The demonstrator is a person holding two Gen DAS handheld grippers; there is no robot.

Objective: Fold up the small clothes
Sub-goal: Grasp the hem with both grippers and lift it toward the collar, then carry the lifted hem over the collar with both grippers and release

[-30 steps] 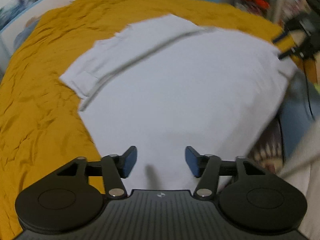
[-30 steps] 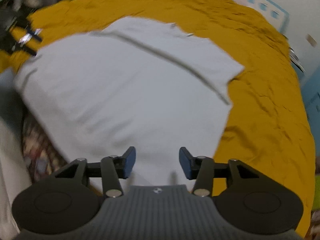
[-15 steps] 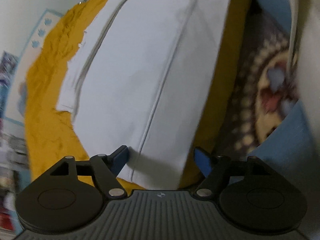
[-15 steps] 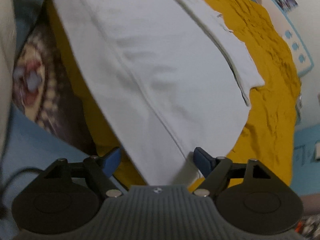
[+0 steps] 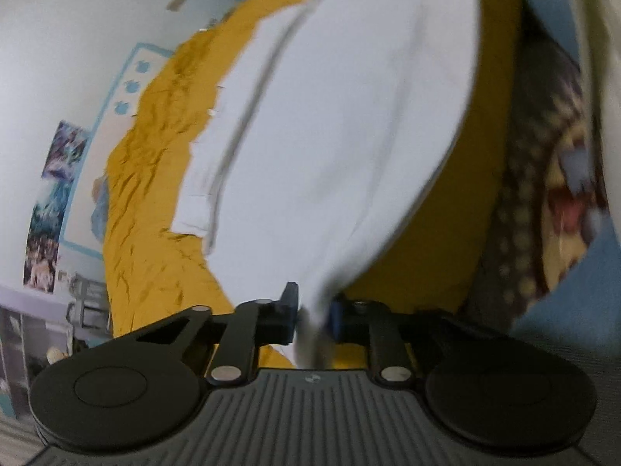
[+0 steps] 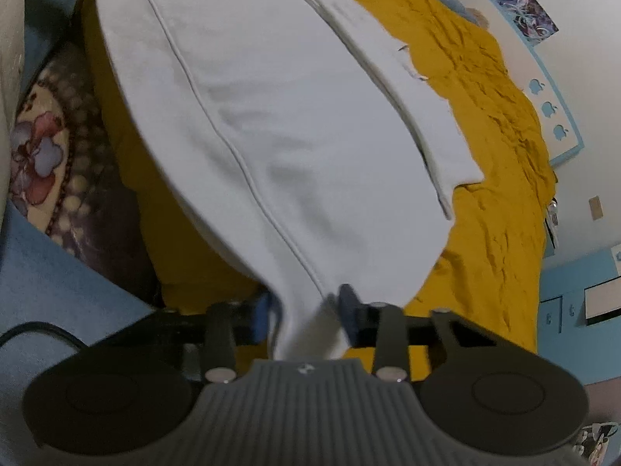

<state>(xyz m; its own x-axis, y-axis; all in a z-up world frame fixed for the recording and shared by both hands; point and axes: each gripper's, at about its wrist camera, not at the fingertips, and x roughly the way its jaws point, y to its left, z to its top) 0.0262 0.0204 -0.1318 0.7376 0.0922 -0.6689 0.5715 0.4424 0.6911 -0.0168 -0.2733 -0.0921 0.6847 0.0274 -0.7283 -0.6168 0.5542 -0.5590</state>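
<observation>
A white garment [image 5: 349, 116] lies flat on a mustard-yellow bedspread [image 5: 155, 233], one sleeve [image 5: 202, 202] folded in over its body. In the left wrist view my left gripper [image 5: 313, 310] is at the garment's near edge, its jaws closing with the cloth bunched between the blue pads. The right wrist view shows the same garment [image 6: 291, 116] with a seam running down it and the other sleeve [image 6: 427, 124] folded in. My right gripper [image 6: 306, 310] is also closing on the near edge, and cloth fills the gap between its pads.
The bed's near edge drops to a flower-patterned rug [image 6: 39, 147], also seen as the rug [image 5: 551, 194] on the left gripper's right. Blue fabric [image 6: 58, 272] and a dark cable [image 6: 39, 330] lie close by. A wall with posters [image 5: 58, 174] lies beyond the bed.
Both grippers have rolled and come down to the garment's near edge. Their jaws, wide apart around the hem half a second ago, have come together on the cloth.
</observation>
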